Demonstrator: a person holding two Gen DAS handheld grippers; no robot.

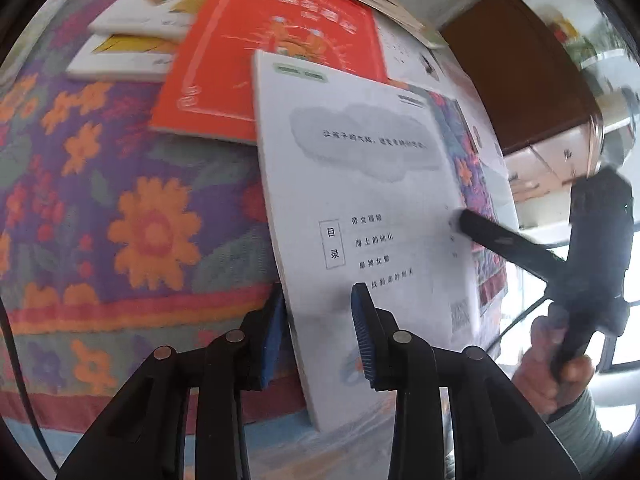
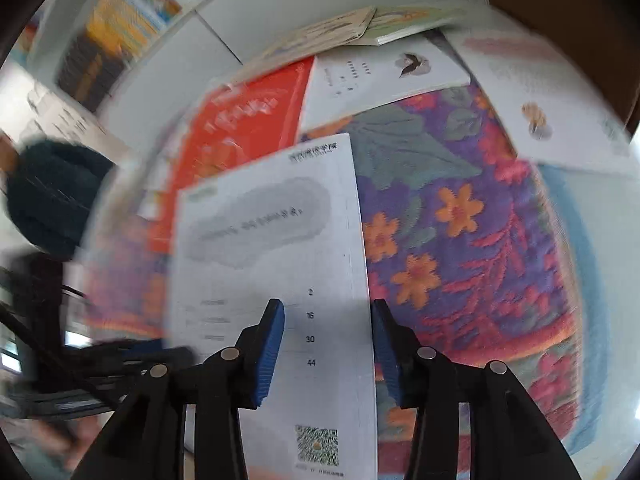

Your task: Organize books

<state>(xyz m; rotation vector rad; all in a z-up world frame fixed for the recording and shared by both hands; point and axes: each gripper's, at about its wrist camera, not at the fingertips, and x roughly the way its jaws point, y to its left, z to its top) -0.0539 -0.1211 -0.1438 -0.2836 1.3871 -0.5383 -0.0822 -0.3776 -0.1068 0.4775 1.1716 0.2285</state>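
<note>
Both tools are working on one white book (image 1: pixel 372 208), its contents-page cover facing the cameras, lifted at a tilt above the floral cloth (image 1: pixel 120 208). The left gripper (image 1: pixel 318 332) straddles the book's near left edge, one blue pad behind the cover and one in front; the pads look apart rather than pinching, so I cannot tell whether it grips. The right gripper (image 2: pixel 328 344) straddles the opposite edge with a clear gap at its outer pad, so it stands open around the book without clamping it. To do this step well, each pair of pads should close squarely on the cover close to the edge before any carrying, and the two hands should move together so the thin book neither bends nor slides out. Counted ahead of the fingers: one red book (image 1: pixel 272 60) just beyond the held one, two white-edged picture books (image 1: pixel 132 36) stacked to its left, at least three more pale books (image 2: pixel 384 68) farther off on the cloth, and a shelf of books (image 2: pixel 116 28) behind, too blurred to count.
</note>
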